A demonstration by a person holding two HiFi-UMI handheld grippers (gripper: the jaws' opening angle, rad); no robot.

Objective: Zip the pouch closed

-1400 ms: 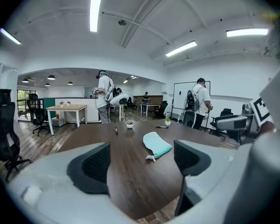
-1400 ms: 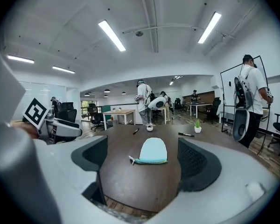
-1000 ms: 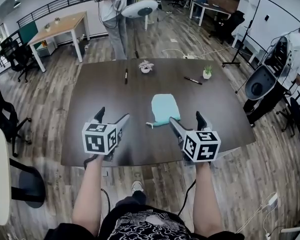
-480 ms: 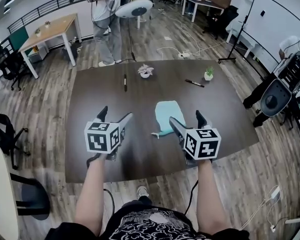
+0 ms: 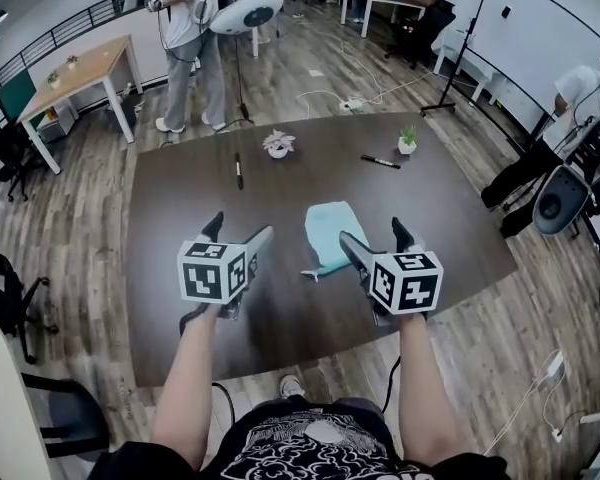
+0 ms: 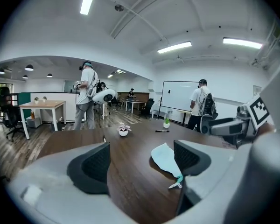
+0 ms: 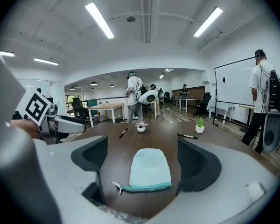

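A pale blue pouch (image 5: 332,234) lies flat on the dark brown table (image 5: 180,208), its teal zipper edge nearest me with a small white pull tab (image 7: 116,186) sticking out at its left end. In the right gripper view the pouch (image 7: 150,169) sits just ahead between the jaws of my right gripper (image 7: 147,164), which is open and empty. My left gripper (image 5: 238,234) hovers to the left of the pouch, also open with nothing in it; its view shows the pouch (image 6: 167,158) off to the right.
Two markers (image 5: 238,170) (image 5: 380,162), a small white flower pot (image 5: 277,145) and a little green plant (image 5: 407,141) stand on the far half of the table. People stand beyond the table at the back (image 5: 185,43) and at the right (image 5: 570,98). A black chair (image 5: 0,298) is at left.
Both grippers have stayed open near the table's front edge. The view has shifted slightly, and the pouch has not moved.
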